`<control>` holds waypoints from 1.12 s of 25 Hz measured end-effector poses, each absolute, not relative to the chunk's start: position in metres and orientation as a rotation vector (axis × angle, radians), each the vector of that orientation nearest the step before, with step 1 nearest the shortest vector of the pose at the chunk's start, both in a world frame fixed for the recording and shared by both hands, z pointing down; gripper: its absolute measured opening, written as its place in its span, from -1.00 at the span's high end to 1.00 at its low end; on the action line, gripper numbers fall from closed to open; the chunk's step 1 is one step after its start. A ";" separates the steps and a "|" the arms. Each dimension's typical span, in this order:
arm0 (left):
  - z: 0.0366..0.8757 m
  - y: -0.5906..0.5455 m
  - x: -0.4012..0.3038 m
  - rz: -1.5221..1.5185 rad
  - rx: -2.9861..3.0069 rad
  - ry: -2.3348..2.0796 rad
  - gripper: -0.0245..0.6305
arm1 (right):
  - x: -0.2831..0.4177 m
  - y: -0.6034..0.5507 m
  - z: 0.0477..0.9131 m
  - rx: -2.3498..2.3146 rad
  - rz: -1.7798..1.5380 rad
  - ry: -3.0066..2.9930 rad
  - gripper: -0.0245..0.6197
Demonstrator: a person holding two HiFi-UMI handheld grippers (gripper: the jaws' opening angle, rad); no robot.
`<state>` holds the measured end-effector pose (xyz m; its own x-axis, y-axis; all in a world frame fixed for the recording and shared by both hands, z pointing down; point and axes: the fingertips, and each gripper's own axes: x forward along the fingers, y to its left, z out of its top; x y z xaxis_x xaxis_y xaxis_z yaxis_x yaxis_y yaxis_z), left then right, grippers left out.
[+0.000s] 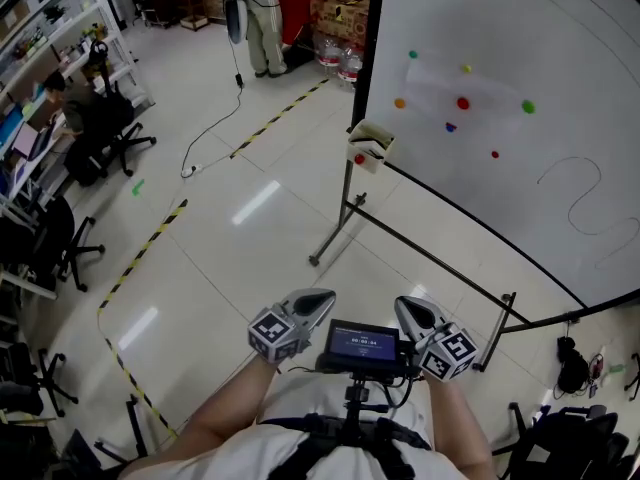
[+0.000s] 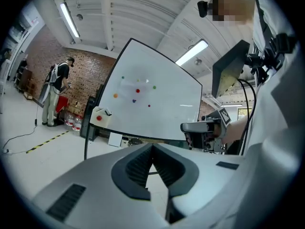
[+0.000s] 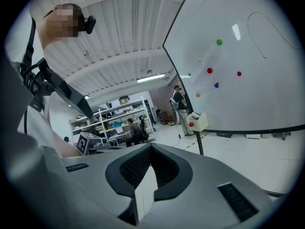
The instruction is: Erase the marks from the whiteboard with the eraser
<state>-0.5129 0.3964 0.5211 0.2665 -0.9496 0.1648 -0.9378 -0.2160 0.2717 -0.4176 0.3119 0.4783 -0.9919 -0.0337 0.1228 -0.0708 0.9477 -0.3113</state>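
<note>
— Where's the eraser?

— I can't pick it out for certain. A small white box (image 1: 371, 149) with a red dot hangs on the left edge of the whiteboard (image 1: 520, 28). Something dark lies on top of it, too small for me to say what it is.

— And the marks?

— A thin looping line (image 1: 583, 194) runs over the right part of the board. To its left is a scatter of coloured dots (image 1: 462, 103): green, yellow, orange, red and purple.

— What are your claws doing?

— My left gripper (image 1: 320, 301) has its jaws pressed together with nothing between them. My right gripper (image 1: 406, 310) is the same: pads meeting at the tip, empty. Both sit low in front of my chest, one on each side of a small screen (image 1: 362, 345). They point toward the board but are well apart from it.

— What's around you?

— The board stands on a black frame with legs on a pale, shiny floor (image 1: 250, 278). Yellow-and-black tape (image 1: 150, 240) runs across the floor to the left, and a thin cable (image 1: 215, 133) lies beyond it. At the far end a person (image 1: 264, 18) stands by a brick wall (image 2: 83, 73), near some water bottles (image 1: 340, 60). Another person (image 1: 62, 96) sits at a desk on the left beside shelves (image 1: 40, 18), with office chairs (image 1: 110, 143) round about.
</note>
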 end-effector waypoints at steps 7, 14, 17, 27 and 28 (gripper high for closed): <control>0.540 0.363 -0.548 0.025 2.176 -1.755 0.85 | -0.459 0.269 0.511 0.033 0.526 -2.943 0.88; 0.556 0.292 -0.617 0.180 2.139 -1.808 0.85 | -0.535 0.199 0.512 -0.053 0.522 -2.976 0.88; 0.544 0.240 -0.635 0.285 2.154 -1.850 0.85 | -0.545 0.166 0.504 -0.047 0.533 -3.006 0.88; 0.513 0.084 -0.687 0.504 2.038 -2.062 0.44 | -0.540 0.059 0.495 0.085 0.599 -3.059 0.88; 0.513 0.071 -0.692 0.519 1.998 -2.087 0.38 | -0.539 0.050 0.497 0.097 0.607 -3.057 0.88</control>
